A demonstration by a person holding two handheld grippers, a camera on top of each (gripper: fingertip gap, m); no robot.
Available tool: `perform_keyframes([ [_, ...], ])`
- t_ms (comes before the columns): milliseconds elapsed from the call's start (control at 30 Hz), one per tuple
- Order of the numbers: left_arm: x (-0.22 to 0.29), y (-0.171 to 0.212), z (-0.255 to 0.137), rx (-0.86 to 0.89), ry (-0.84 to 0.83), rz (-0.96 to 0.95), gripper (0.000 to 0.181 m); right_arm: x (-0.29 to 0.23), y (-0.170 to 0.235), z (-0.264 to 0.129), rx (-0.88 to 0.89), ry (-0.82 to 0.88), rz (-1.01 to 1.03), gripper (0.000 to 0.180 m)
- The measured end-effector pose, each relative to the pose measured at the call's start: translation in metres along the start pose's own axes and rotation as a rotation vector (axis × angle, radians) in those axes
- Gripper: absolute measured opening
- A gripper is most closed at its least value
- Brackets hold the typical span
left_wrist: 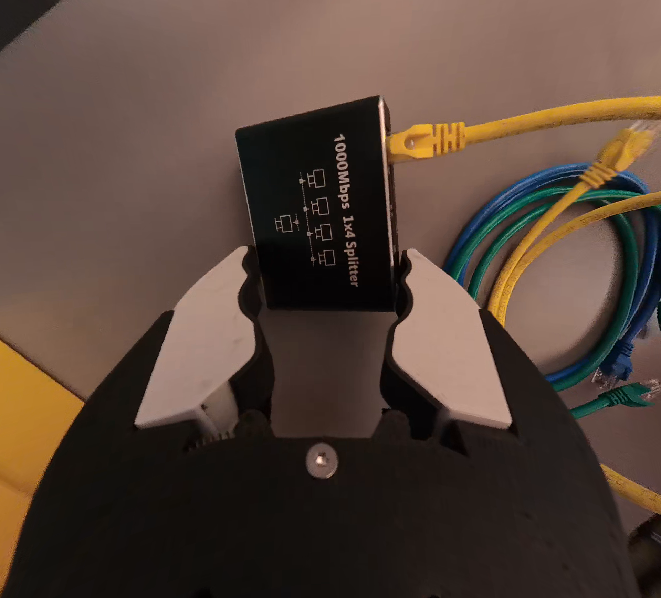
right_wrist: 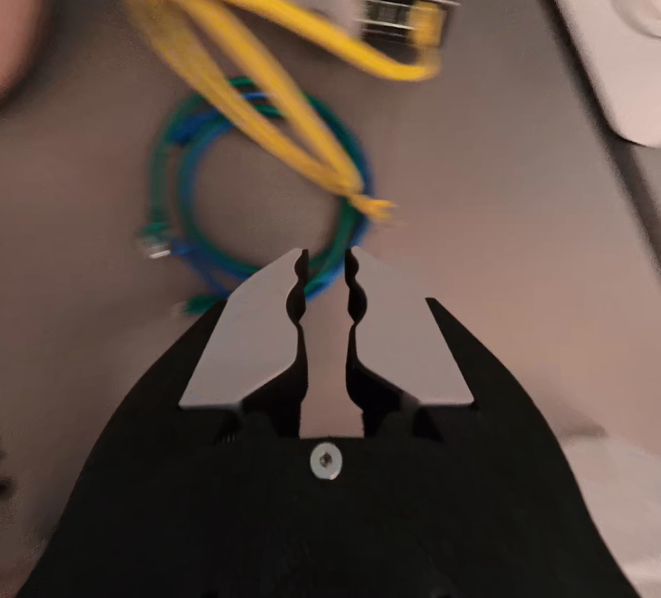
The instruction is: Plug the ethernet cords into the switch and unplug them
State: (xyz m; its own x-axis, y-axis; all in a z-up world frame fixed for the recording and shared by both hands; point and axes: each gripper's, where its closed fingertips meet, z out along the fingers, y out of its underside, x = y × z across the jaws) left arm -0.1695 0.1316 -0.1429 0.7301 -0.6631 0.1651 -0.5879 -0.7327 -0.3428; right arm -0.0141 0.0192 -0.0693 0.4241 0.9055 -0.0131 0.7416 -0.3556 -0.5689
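The black switch (left_wrist: 314, 202) lies on the grey table, and my left gripper (left_wrist: 327, 264) is shut on its near end. A yellow ethernet cord (left_wrist: 425, 141) is plugged into the switch's far port on its right side. The cord's other plug (left_wrist: 622, 148) hangs free over the coiled blue cord (left_wrist: 472, 234) and green cord (left_wrist: 500, 230). In the blurred right wrist view my right gripper (right_wrist: 323, 253) is slightly open and empty above the blue and green coil (right_wrist: 332, 273). The switch (right_wrist: 400, 5) and the yellow cord (right_wrist: 272, 9) show far off.
A yellow surface (left_wrist: 32, 413) lies at the table's lower left. A white object (right_wrist: 608, 26) sits at the table's right edge in the right wrist view. Free blue (left_wrist: 618, 366) and green (left_wrist: 629, 396) plugs lie right of my left gripper. My left gripper is the nearer one to the white object (right_wrist: 608, 26): about 20 cm, against 30 cm.
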Motion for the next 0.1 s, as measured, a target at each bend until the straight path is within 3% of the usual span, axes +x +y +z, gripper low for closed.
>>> perform_keyframes([
  [33,0.000,0.000,0.000,0.003,0.009,-0.003,0.074,-0.031,-0.003,-0.003,0.006,-0.141,-0.060,0.022],
  [100,-0.001,0.000,-0.001,0.012,0.023,-0.008,0.074,-0.086,0.000,-0.003,-0.021,-0.347,-0.270,0.024],
])
